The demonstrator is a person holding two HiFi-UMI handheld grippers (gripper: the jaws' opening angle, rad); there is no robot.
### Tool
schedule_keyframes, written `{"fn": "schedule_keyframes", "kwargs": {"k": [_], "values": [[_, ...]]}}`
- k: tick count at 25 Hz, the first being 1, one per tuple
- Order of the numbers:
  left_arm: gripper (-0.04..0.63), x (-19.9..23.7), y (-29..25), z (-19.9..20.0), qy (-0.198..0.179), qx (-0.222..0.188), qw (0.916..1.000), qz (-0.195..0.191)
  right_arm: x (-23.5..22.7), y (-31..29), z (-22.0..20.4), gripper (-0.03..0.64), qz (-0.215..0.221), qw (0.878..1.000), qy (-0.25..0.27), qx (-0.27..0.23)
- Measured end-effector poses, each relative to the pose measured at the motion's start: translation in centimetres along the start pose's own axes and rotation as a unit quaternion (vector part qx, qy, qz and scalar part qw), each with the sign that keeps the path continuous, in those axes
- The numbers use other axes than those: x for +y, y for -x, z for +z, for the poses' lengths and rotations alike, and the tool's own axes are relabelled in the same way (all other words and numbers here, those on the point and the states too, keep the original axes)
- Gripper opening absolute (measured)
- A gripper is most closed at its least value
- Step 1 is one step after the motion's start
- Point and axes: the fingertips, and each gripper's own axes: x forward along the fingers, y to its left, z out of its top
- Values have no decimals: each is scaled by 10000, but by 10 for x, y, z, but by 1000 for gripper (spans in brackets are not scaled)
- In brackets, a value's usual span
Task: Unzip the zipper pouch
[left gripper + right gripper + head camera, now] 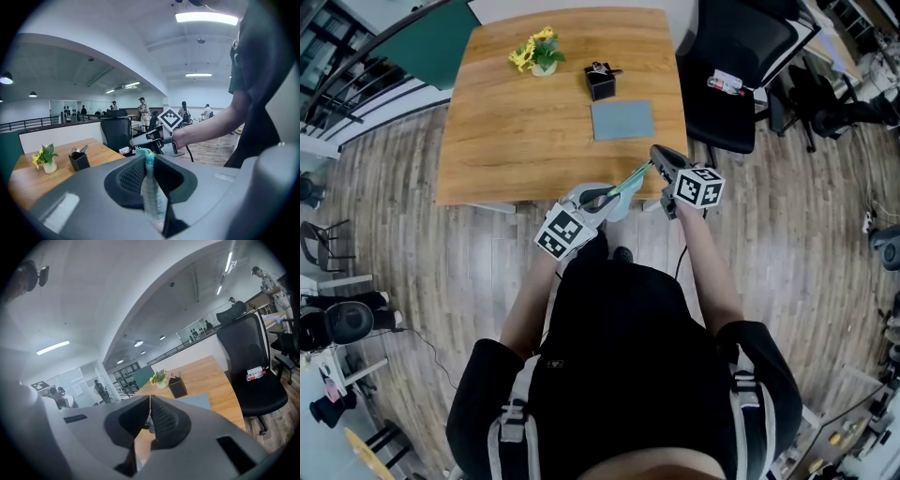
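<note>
- The zipper pouch (625, 178), thin pale plastic with a teal edge, hangs taut at frame centre, over the wooden desk's (525, 131) near edge.
- The left claw (600, 199) pinches one flat end, anchoring it.
- The right claw (654, 161) is pressed together on the opposite end, probably on the pull tab.

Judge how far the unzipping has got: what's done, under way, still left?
Done: the pouch is held off the table, one end clamped in the left gripper. In hand: the right gripper is shut on the other end, likely at the zip pull, too small to confirm. Left: no opened stretch shows, so the pulling apart probably remains.
</note>
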Motion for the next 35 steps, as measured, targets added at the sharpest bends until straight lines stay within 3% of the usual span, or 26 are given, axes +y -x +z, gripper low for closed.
{"fn": "schedule_keyframes", "kwargs": {"k": [9, 20, 23, 35], "values": [[51, -2, 6, -4, 13, -8, 10000, 70, 5, -1, -8, 14, -49, 9998, 157, 82], [51, 5, 20, -14, 73, 19, 9989, 467, -6, 12, -22, 41, -283, 9983, 445, 262], [51, 7, 22, -18, 107, 79, 9981, 607, -1, 14, -29, 3, -151, 9971, 639, 395], [51, 25, 35, -28, 271, 153, 9935, 1093, 9, 20, -46, 3, 117, 9907, 1155, 714]]}}
